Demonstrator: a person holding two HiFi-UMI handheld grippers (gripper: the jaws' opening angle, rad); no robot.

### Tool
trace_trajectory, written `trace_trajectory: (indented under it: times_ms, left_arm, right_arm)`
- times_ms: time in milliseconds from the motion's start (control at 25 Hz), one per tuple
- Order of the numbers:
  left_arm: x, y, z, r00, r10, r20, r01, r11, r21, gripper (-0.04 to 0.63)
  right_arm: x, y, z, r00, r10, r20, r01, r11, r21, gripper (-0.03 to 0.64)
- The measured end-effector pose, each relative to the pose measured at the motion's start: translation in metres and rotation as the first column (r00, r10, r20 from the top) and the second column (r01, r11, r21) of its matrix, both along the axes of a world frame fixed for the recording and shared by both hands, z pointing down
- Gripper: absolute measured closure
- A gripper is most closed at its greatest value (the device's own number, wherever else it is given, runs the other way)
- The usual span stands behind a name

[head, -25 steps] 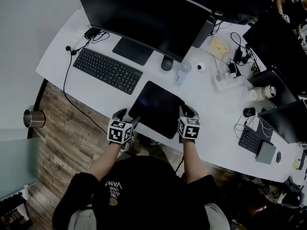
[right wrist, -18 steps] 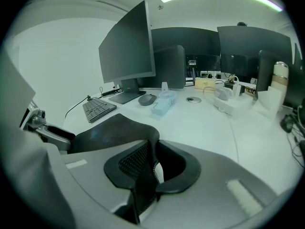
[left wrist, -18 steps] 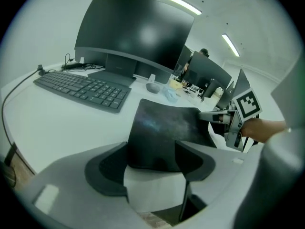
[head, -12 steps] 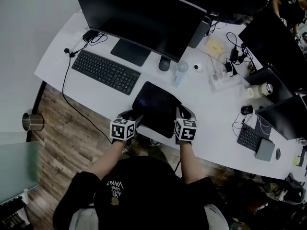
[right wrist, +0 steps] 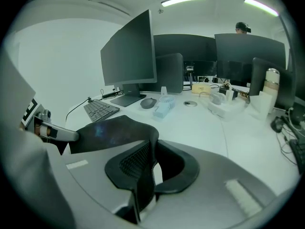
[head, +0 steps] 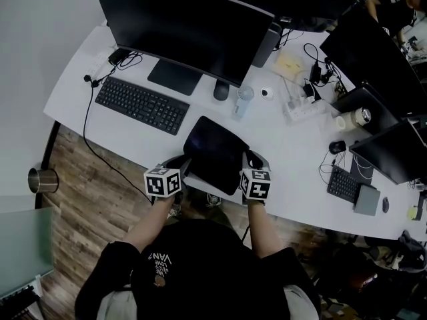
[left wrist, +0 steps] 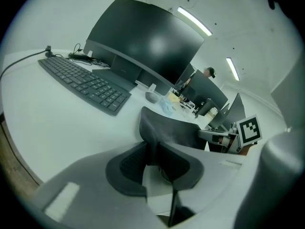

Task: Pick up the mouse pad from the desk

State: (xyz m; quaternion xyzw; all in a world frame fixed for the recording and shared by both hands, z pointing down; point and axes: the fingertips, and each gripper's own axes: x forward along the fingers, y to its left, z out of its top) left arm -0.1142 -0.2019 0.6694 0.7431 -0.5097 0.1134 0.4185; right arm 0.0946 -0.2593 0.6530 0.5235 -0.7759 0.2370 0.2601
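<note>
The black mouse pad (head: pixel 215 153) lies on the white desk (head: pixel 87 122) in front of me, its near edge raised off the surface. My left gripper (head: pixel 183 167) holds the pad's near left corner; its jaws are closing, and in the left gripper view (left wrist: pixel 153 151) the pad (left wrist: pixel 176 130) is pinched between the pads. My right gripper (head: pixel 248 162) grips the near right corner, its jaws also closing. In the right gripper view (right wrist: pixel 153 159) the pad (right wrist: pixel 109 130) curls up between the jaws and sags towards the other gripper.
A black keyboard (head: pixel 141 104) lies to the left of the pad, below a wide monitor (head: pixel 180 25). Behind the pad are a mouse (head: pixel 221 90) and a small clear bottle (head: pixel 243 99). A power strip (head: pixel 300 109) and cables sit at the right. A metal bin (head: pixel 39 179) stands on the floor.
The left jaws have closed onto the pad's near left corner. Both grippers have risen a little, and the pad's near edge has come up off the desk and curled.
</note>
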Motion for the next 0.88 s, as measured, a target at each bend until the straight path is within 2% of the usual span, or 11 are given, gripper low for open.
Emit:
trace_trajectory:
  times_ms: [480, 880]
  left_arm:
    - [-0.008, 0.014, -0.052, 0.997, 0.063, -0.052, -0.055, 0.988, 0.141, 0.529]
    - [-0.034, 0.023, -0.099, 0.995, 0.092, -0.038, -0.078, 0.957, 0.279, 0.534]
  right_arm:
    - [-0.001, 0.026, -0.05, 0.996, 0.071, 0.055, -0.075, 0.995, 0.068, 0.566]
    - [-0.024, 0.038, -0.11, 0.99, 0.077, 0.118, -0.099, 0.977, 0.191, 0.566]
